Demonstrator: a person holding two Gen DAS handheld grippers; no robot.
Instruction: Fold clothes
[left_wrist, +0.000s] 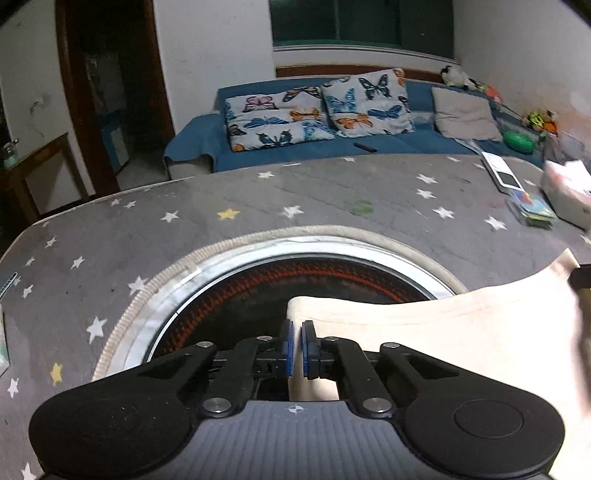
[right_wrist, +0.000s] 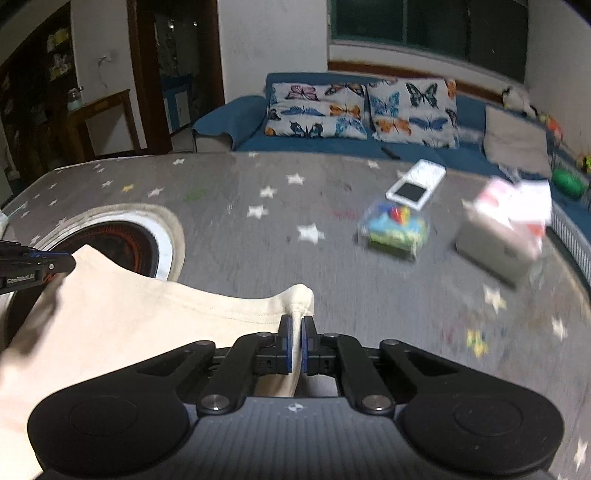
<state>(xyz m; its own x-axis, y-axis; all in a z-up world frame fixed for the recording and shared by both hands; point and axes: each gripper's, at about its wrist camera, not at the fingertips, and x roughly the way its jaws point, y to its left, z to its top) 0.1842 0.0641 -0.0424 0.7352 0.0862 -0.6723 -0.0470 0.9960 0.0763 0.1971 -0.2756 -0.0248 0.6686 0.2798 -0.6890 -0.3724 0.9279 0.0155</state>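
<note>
A cream garment (left_wrist: 443, 332) hangs stretched between my two grippers above the grey star-patterned table (left_wrist: 258, 199). My left gripper (left_wrist: 295, 328) is shut on its left corner, above a round heater opening (left_wrist: 295, 280). My right gripper (right_wrist: 296, 325) is shut on the bunched right corner of the garment (right_wrist: 147, 314). The left gripper also shows at the left edge of the right wrist view (right_wrist: 33, 266). The lower part of the garment is hidden below the grippers.
On the table's right side lie a white device (right_wrist: 415, 184), a clear box of coloured pieces (right_wrist: 395, 225) and a white-and-pink tissue box (right_wrist: 506, 225). A blue sofa (right_wrist: 332, 144) with butterfly cushions stands behind the table. A wooden side table (right_wrist: 99, 118) stands at far left.
</note>
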